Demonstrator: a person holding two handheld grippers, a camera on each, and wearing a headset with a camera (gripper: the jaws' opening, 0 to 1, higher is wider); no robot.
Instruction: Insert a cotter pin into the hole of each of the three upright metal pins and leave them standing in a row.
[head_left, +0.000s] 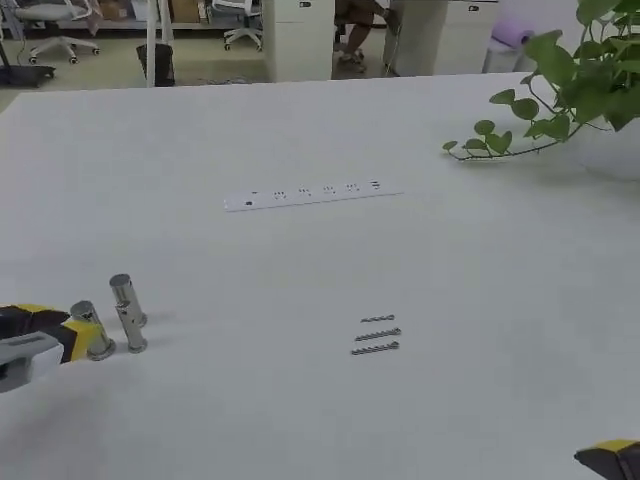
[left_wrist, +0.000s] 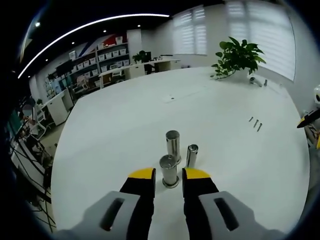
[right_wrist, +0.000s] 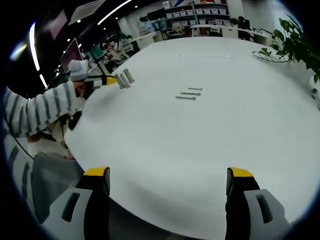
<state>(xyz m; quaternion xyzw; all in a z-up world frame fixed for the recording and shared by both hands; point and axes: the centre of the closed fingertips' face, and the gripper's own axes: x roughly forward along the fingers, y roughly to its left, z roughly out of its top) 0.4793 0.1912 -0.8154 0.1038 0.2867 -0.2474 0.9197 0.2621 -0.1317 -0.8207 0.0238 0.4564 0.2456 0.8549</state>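
Observation:
Three upright metal pins (head_left: 122, 296) stand in a tight cluster at the table's left. They show close up in the left gripper view, with the nearest pin (left_wrist: 169, 170) in front of two others (left_wrist: 173, 142). My left gripper (left_wrist: 169, 176) is open, a jaw on each side of that nearest pin with thin gaps. Its yellow tips (head_left: 84, 334) sit by the cluster. Three cotter pins (head_left: 376, 334) lie side by side mid-table, also small in the gripper views (left_wrist: 255, 122) (right_wrist: 190, 93). My right gripper (right_wrist: 167, 180) is wide open and empty at the near table edge (head_left: 610, 458).
A white power strip (head_left: 310, 193) lies further back at the table's centre. A leafy plant (head_left: 565, 90) in a white pot stands at the far right. Beyond the table are office chairs and cabinets. A person's striped sleeve (right_wrist: 35, 107) holds the left gripper.

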